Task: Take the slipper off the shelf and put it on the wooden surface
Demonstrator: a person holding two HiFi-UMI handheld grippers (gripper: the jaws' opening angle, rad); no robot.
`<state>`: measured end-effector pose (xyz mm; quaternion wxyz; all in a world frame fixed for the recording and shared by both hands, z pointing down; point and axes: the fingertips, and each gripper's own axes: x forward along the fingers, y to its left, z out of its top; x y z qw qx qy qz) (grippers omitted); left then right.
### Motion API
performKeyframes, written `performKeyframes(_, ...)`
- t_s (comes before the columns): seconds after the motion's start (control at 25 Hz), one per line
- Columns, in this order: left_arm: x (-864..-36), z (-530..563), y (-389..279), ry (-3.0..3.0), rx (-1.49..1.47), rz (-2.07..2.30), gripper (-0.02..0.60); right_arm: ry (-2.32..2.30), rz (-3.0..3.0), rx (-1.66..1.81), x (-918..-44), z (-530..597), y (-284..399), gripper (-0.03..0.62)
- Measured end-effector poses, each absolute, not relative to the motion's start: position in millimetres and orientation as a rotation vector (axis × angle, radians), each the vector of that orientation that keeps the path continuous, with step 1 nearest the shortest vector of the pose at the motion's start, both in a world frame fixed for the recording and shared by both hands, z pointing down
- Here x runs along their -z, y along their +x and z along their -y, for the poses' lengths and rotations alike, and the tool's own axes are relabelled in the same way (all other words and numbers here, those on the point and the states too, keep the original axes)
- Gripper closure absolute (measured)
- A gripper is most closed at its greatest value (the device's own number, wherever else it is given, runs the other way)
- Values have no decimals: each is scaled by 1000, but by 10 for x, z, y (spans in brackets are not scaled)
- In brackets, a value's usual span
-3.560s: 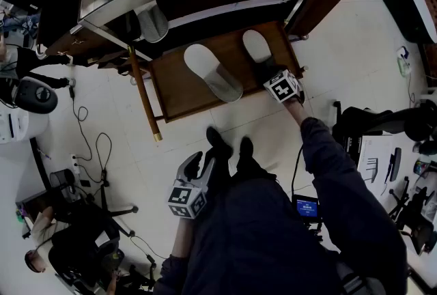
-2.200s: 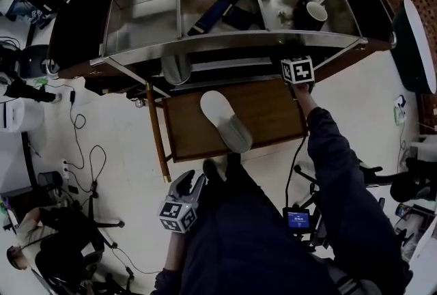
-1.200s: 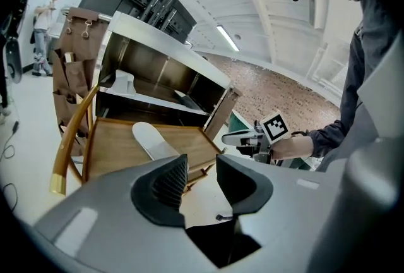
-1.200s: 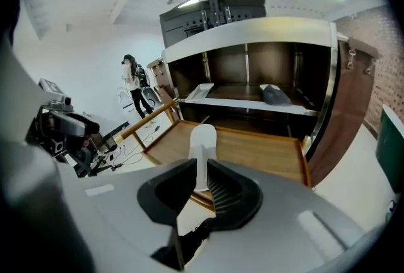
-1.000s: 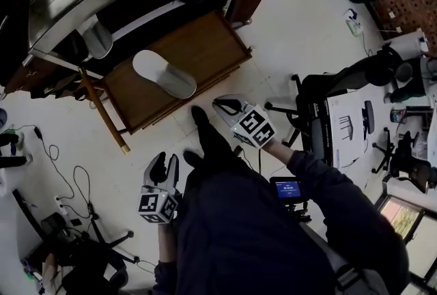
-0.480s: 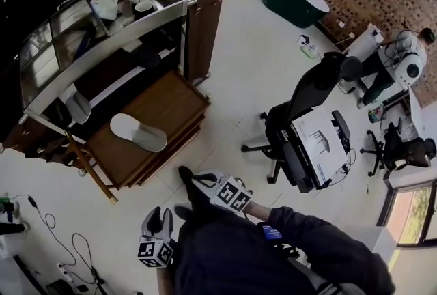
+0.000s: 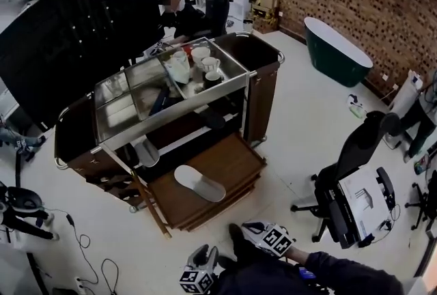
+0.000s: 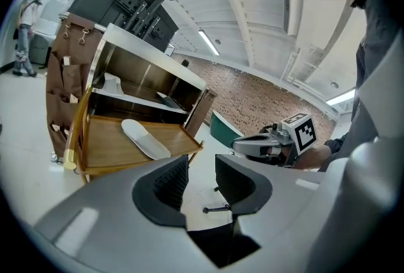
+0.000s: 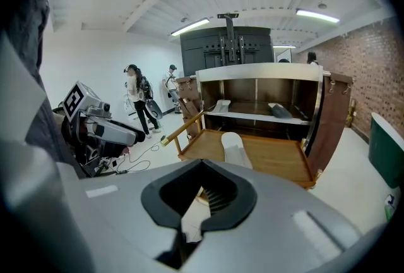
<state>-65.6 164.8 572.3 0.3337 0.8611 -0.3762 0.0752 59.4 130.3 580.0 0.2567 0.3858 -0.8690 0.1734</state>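
While well clear of the wooden surface [image 7: 233, 160], left fingers [image 8: 168, 186] apart, right fingers [image 9: 216, 198] together.

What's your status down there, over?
Left claw open, right claw shut, both empty. One slipper flat on wooden surface. Another slipper on the shelf. Nothing in the way.

No legible text, label, brand or number noted anywhere; left gripper [image 7: 207, 256] and right gripper [image 7: 248, 226] carry only square coded markers [image 7: 276, 240]
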Motion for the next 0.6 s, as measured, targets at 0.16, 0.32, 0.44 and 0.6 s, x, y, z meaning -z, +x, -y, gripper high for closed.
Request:
performKeyframes(0.16,-5634,-1643,-756,2252,-168,1031,428,1024,2392,-489,-5729,-1281,409,594)
performKeyframes(0.32,-5573,-1656,-912,2216,-139,1088,430,964,2403,-464,-5735,-1325,198,594)
performKeyframes(0.44,-5603,-1736,-1005,2203,-114,1119,431,930,2404,-452,-5727,-1367,115,594)
performKeyframes(0.6,-5559,-1802,-1111,2214,-79,1160,431,939,2428,-410,-5594,-1371,51,594)
